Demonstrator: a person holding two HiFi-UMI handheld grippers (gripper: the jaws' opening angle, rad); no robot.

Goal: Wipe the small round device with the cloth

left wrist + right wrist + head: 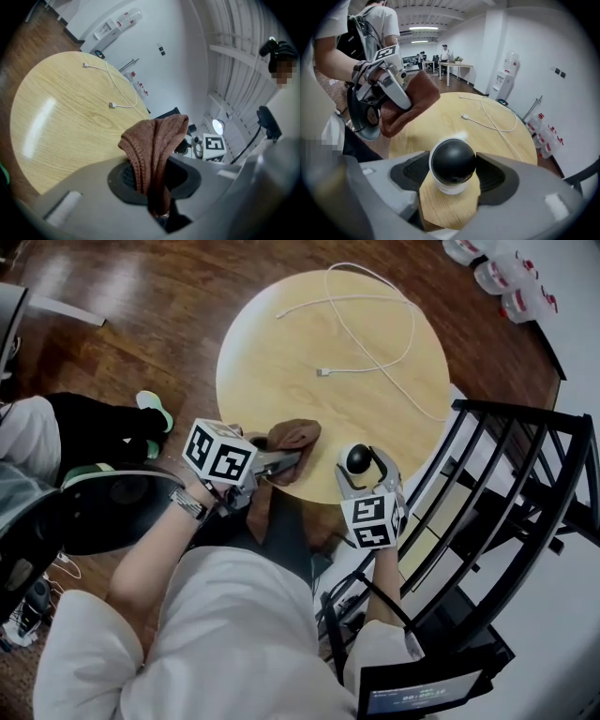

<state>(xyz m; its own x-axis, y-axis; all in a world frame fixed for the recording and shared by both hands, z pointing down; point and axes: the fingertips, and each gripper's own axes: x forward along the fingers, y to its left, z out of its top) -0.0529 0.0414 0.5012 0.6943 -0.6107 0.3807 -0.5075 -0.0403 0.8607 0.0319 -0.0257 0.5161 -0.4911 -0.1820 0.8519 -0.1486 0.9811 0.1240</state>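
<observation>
The small round device [358, 459] is a black ball on a white base [453, 161]. My right gripper [362, 465] is shut on it, one pad on each side of the ball [453, 169], over the near edge of the round wooden table [281, 352]. A brown knitted cloth [294, 438] hangs bunched from my left gripper [281, 461], which is shut on it [152, 176]. In the left gripper view the cloth [153, 140] rises between the jaws. The cloth [408, 104] hangs to the left of the device, a short gap apart from it.
A white cable [370, 329] loops across the far half of the table. A black metal rack [511, 474] stands close on the right. Plastic bottles [502, 277] sit on the floor at the back right. A dark seat [112, 507] is at the left.
</observation>
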